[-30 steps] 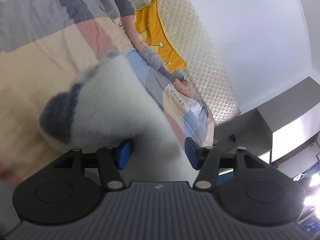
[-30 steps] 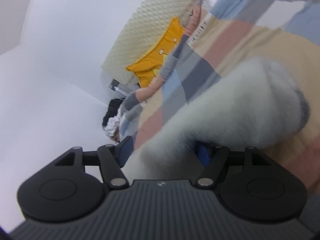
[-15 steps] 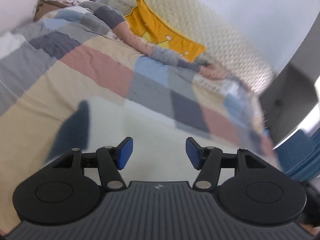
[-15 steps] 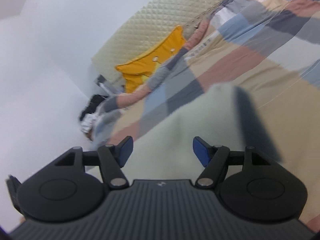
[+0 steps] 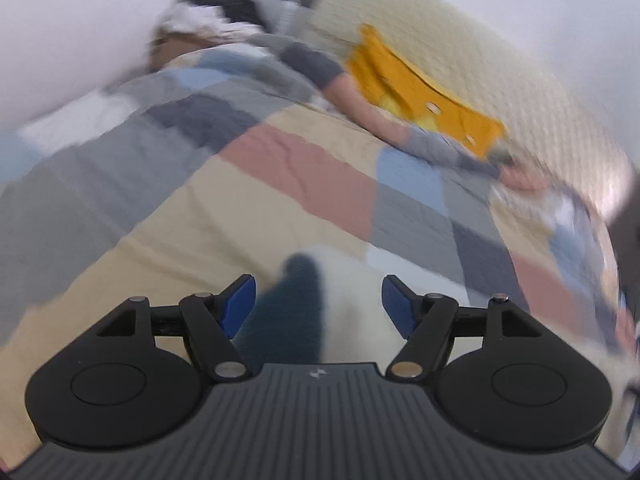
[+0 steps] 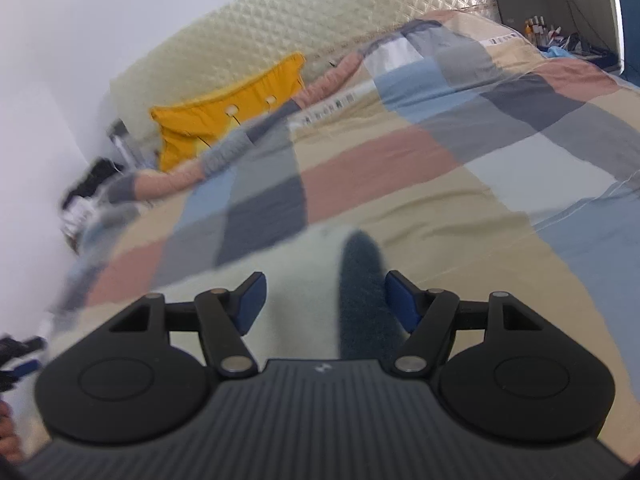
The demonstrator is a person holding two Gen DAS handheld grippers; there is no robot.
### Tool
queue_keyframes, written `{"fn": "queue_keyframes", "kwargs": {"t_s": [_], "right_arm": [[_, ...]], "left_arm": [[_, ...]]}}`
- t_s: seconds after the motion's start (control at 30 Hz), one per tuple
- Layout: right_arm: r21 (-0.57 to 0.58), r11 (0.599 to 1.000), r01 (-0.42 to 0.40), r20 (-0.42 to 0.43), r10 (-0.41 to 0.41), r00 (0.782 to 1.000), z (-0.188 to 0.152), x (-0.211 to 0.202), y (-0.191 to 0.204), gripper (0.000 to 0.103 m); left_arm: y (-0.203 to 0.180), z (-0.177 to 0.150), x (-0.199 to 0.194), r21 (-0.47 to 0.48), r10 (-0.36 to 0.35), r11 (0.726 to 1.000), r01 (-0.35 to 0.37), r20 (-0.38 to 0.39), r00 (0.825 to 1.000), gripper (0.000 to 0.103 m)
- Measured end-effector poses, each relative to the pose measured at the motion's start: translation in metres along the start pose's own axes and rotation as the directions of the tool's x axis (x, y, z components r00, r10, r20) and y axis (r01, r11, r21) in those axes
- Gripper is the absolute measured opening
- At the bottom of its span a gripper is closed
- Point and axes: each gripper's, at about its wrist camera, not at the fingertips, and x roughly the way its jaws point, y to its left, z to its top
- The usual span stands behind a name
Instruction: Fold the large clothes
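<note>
1. Patchwork bedding [image 5: 304,176] in beige, pink, blue and grey covers the bed in the left wrist view, with a quilted cream headboard [image 5: 500,52] and a yellow cushion [image 5: 420,92] behind it, all blurred. The left claw [image 5: 318,300] hangs low over a fluffy white garment [image 5: 352,308] with a dark blue band [image 5: 292,312], which lies on the bedding. Its jaws have just been opening; the garment's edge lies between the blue pads [image 5: 240,300], which do not press on it.
2. Right wrist view: same bedding [image 6: 420,160], headboard [image 6: 320,28] and cushion [image 6: 228,120]. The right claw [image 6: 324,296] stands open over the garment [image 6: 296,292]; its jaws have just been closing slightly. The dark band [image 6: 364,292] runs beside the right-hand pad [image 6: 402,300]; contact there is unclear.
</note>
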Motion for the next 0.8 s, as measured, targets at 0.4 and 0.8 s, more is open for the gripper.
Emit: {"fn": "queue_keyframes", "kwargs": {"t_s": [0.4, 0.8], "right_arm": [[0.191, 0.981, -0.036, -0.019, 0.04, 0.999, -0.02, 0.017, -0.021, 0.069], [0.142, 0.988, -0.064, -0.028, 0.069, 0.997, -0.016, 0.025, -0.013, 0.03]], "left_arm": [[0.019, -0.011, 0.047, -0.139, -0.038, 0.99, 0.027, -0.076, 0.996, 0.074], [0.011, -0.014, 0.037, -0.103, -0.054, 0.993, 0.055, 0.007, 0.999, 0.034]]}}
